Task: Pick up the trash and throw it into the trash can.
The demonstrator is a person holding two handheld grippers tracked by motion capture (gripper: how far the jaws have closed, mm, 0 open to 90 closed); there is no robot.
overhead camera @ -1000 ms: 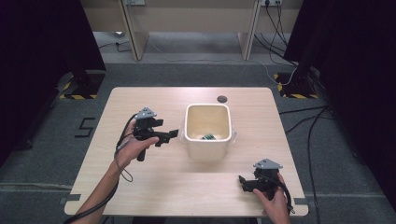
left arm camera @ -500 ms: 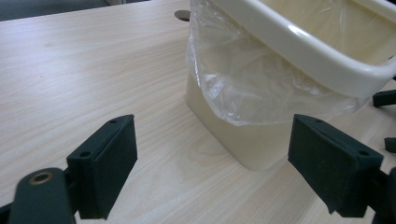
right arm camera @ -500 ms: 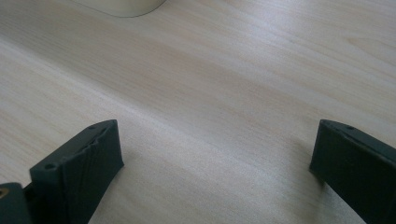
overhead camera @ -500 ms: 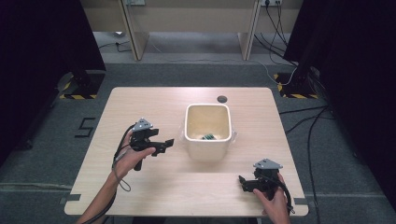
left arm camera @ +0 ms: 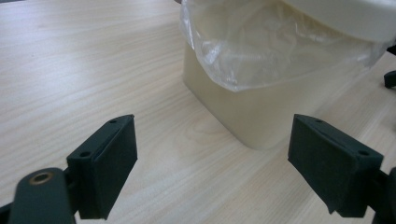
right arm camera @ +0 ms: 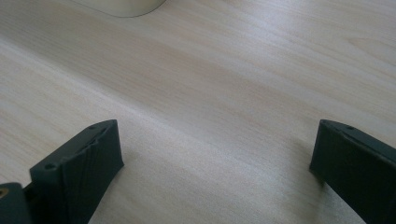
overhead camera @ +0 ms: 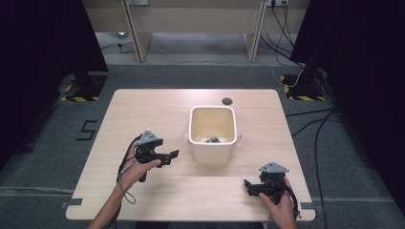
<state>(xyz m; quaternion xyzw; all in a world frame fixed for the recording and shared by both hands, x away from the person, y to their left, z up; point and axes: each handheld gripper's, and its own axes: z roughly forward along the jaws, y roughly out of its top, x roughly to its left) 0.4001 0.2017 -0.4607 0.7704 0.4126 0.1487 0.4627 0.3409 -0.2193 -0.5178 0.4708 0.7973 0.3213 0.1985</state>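
Standing near the middle of the light wooden table (overhead camera: 143,109), a little toward its far edge, is a cream square bin (overhead camera: 213,138) lined with a clear plastic bag (left arm camera: 261,51) whose edge folds over the rim and hangs down the outer wall. Inside the bin, at the bottom near its front wall, lies a small dark-green item (overhead camera: 213,140), too small to identify.

To the left of the bin, and slightly nearer the person, the left gripper (overhead camera: 171,156) is held above the table in the person's left hand (overhead camera: 136,169), its jaws pointing toward the bin's side. Its own view shows those jaws spread wide with nothing between them, the bin's lower corner and the hanging bag just ahead.

To the right of the bin and well nearer the person, close to the table's front edge, the right gripper (overhead camera: 248,187) sits low over the wood in the right hand (overhead camera: 282,205), jaws aimed leftward. They too are spread wide and empty, bare tabletop between them.

Beyond the bin, near the table's far edge, is a small dark round spot (overhead camera: 227,100).
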